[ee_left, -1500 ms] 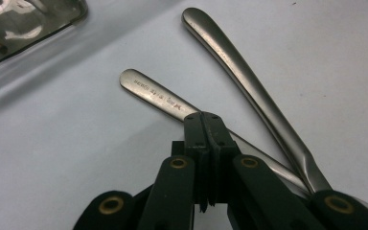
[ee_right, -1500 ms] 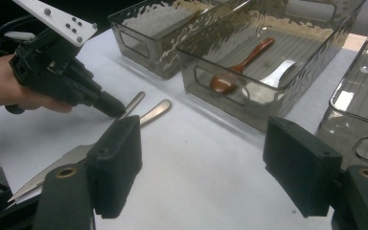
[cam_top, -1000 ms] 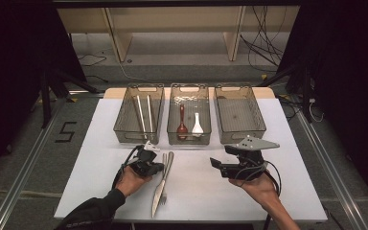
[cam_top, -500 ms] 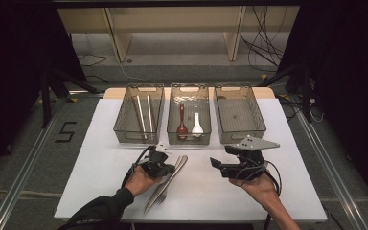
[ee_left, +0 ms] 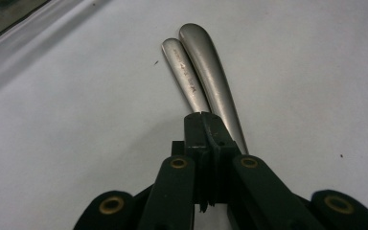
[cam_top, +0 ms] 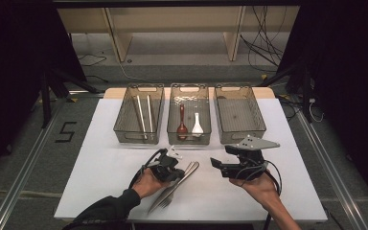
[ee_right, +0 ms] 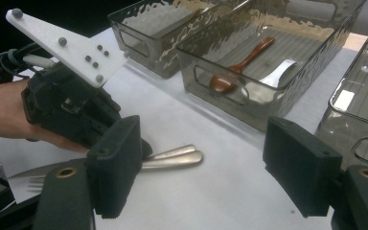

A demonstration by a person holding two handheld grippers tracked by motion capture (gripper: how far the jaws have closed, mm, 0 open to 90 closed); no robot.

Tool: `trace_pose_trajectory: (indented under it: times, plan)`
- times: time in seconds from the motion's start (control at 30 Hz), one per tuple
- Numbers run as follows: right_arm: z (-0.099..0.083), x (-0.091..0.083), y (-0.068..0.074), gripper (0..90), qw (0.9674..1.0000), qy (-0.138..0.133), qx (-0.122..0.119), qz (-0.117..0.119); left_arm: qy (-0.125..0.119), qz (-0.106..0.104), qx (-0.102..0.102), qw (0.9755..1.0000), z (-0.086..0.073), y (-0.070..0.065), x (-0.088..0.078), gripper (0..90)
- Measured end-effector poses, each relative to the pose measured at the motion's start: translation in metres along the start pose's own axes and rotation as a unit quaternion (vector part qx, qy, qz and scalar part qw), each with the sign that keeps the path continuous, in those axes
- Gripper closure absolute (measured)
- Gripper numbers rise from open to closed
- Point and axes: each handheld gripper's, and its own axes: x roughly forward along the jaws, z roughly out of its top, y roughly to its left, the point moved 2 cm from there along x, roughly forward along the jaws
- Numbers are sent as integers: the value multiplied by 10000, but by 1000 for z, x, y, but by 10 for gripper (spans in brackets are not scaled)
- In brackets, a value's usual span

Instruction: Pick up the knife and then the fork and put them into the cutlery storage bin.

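Left gripper point(cam_top: 172, 167) clenched over two forks point(cam_top: 176, 184) | handles pointing toward empty right bin point(cam_top: 240, 115) | right gripper point(cam_top: 219, 165) released, nearer bin.

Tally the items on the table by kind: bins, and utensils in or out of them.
Clear bins: 3 (left, middle, right)
Chopsticks: 2, in left bin
Spoons: 2, brown and white, in middle bin
Metal cutlery on the table: 2, at least one a fork
Total: 9

Bright tabletop, dark surroundings, slight softness
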Motion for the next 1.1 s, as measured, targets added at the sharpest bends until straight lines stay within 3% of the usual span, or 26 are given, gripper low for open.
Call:
trace_pose_trajectory:
  times: [0.5, 0.9, 1.1]
  plan:
    - [0, 0, 0, 303, 10000, 22, -11, 1, -56, -174, 279, 9994, 6, -12, 7, 887]
    - [0, 1, 0, 303, 10000, 42, -4, 3, -156, -316, 302, 9989, 7, -17, 11, 886]
    - [-2, 2, -1, 304, 9999, 107, -23, 10, -229, -146, 263, 9993, 11, -12, 0, 870]
